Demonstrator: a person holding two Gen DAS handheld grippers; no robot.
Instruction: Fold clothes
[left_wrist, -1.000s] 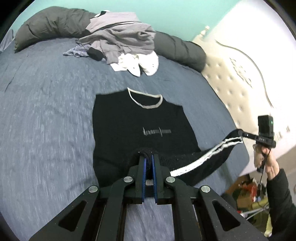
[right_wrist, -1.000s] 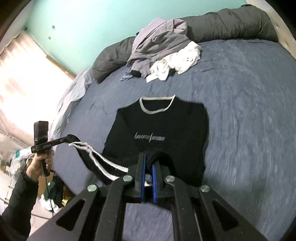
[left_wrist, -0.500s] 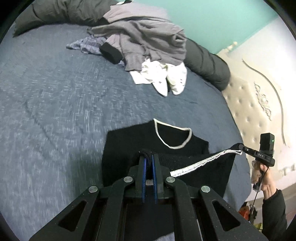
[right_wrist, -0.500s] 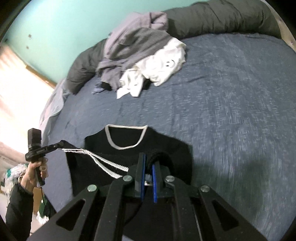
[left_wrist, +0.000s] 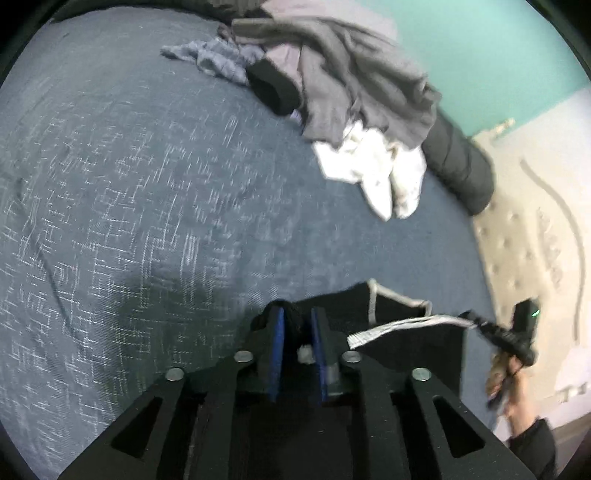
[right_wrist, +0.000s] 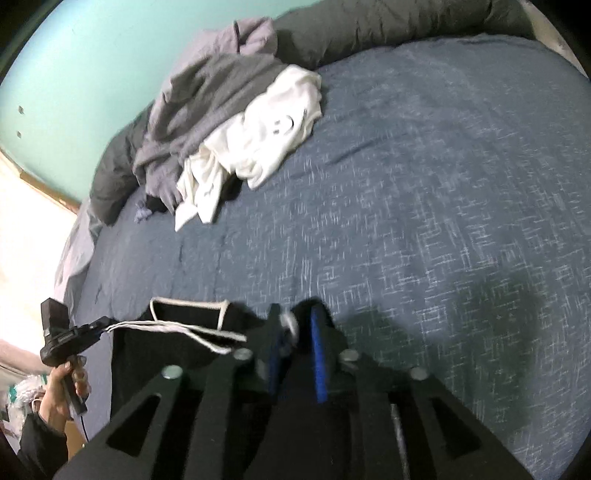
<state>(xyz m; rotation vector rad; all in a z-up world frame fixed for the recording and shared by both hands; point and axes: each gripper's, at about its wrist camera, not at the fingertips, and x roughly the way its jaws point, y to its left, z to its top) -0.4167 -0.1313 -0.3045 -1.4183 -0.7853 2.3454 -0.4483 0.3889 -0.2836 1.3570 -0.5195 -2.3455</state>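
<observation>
Across both wrist views, a wide bed with a dark blue bedspread (left_wrist: 155, 206) (right_wrist: 424, 192) fills most of the scene. Behind it is a teal wall (right_wrist: 92, 55), and in the left wrist view a cream tufted headboard (left_wrist: 532, 236) stands at the right side. A long dark grey bolster (right_wrist: 388, 26) (left_wrist: 458, 166) lies along the far edge of the bed.

On the far part of the bedspread there is a pile of unfolded clothes: a grey garment (left_wrist: 354, 74) (right_wrist: 199, 103) on top, a white garment (left_wrist: 373, 170) (right_wrist: 266, 136) just beside and partly under it, and a small bluish crumpled piece (left_wrist: 210, 59) at the left of the pile in the left wrist view.

Near the cameras lies the black sweater (left_wrist: 410, 343) (right_wrist: 177, 354), on the near part of the bed, well apart from the pile. Its white-trimmed neckline (left_wrist: 391, 299) (right_wrist: 188, 306) is visible, and a black edge with white stripes (left_wrist: 399, 326) (right_wrist: 173, 326) is stretched in the air between the two grippers, above the neckline.

The left gripper (left_wrist: 297, 332) (right_wrist: 98, 328) is closed narrow on black fabric of the sweater; a bit of white trim shows between its blue pads (left_wrist: 279, 350). The right gripper (right_wrist: 295, 328) (left_wrist: 476, 325) also pinches the sweater; black cloth and something white, blurred, sit between its blue pads (right_wrist: 317, 354). A hand (right_wrist: 64, 387) holds the left gripper's handle, and a hand (left_wrist: 513, 384) in a dark sleeve (left_wrist: 535, 443) holds the right one.
</observation>
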